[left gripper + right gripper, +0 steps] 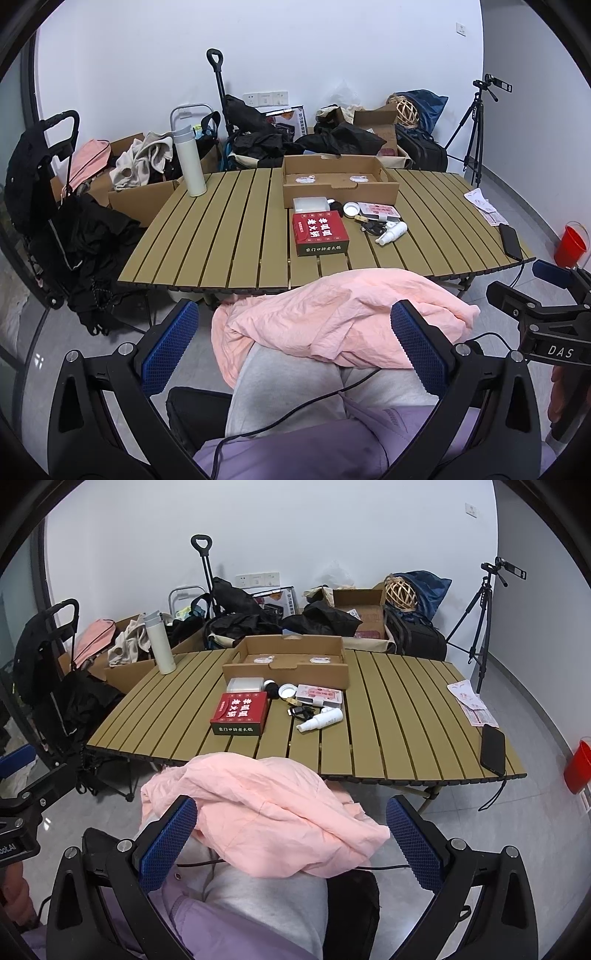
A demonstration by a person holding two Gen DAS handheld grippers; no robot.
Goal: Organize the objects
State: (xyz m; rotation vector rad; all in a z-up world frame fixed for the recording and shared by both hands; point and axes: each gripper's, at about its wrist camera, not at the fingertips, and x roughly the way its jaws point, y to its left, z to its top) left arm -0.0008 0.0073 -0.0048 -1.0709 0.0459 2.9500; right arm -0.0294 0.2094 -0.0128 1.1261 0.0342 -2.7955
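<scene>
A slatted olive table (229, 236) (391, 716) holds an open cardboard tray (338, 181) (286, 664), a red box (319, 232) (240, 712), a white spray bottle (391, 233) (320, 719), a white lid (351, 209) (287, 691), a pink-white packet (380, 211) (320, 695) and a clear case (310, 204) (244, 685). My left gripper (295, 347) is open and empty, held over a pink cloth (332, 317) (266, 812) on the person's lap, short of the table. My right gripper (291, 842) is open and empty there too; it also shows at the right edge of the left wrist view (546, 295).
A white thermos (190, 162) (160, 646) stands at the table's far left. A black phone (511, 240) (493, 748) and papers (471, 701) lie at the right edge. Boxes, bags and clothes crowd the back wall. A tripod (476, 136) and red bucket (570, 245) stand right.
</scene>
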